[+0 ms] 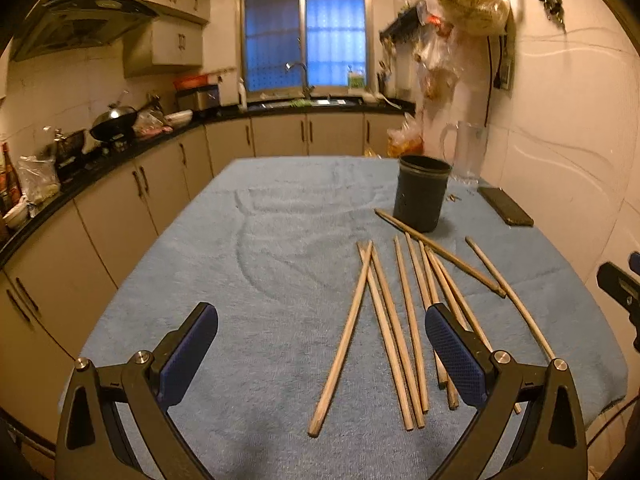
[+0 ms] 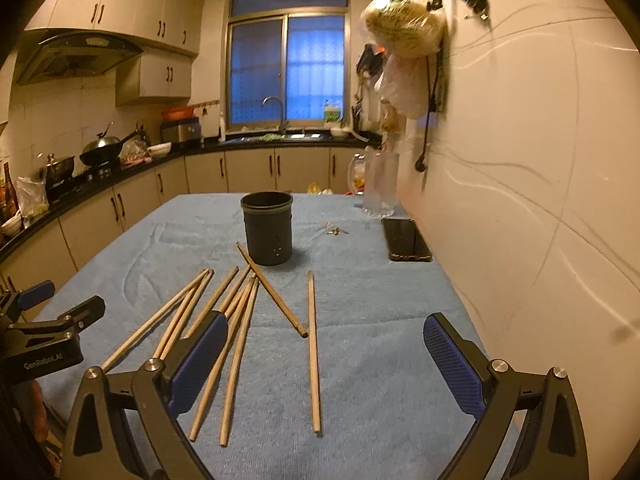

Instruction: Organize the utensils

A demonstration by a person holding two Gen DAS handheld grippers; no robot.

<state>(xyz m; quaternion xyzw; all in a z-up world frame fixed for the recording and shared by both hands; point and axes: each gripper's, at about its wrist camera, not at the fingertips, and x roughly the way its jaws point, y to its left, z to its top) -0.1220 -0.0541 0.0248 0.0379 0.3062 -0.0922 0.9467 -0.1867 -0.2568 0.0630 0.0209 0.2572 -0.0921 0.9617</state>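
Blue-clothed table [image 1: 260,240]; left gripper [image 1: 321,344], right gripper [image 2: 325,354] wide apart, empty.

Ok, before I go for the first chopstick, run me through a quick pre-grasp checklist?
1. Left gripper jaws open, empty: ok.
2. Right gripper jaws open, empty: ok.
3. Dark cylindrical utensil holder upright, mouth clear: ok.
4. Wooden chopsticks all flat on the blue towel, none in holder: ok.
5. Lone chopstick lies apart from the pile: ok.
6. Black phone away from the chopsticks: ok.
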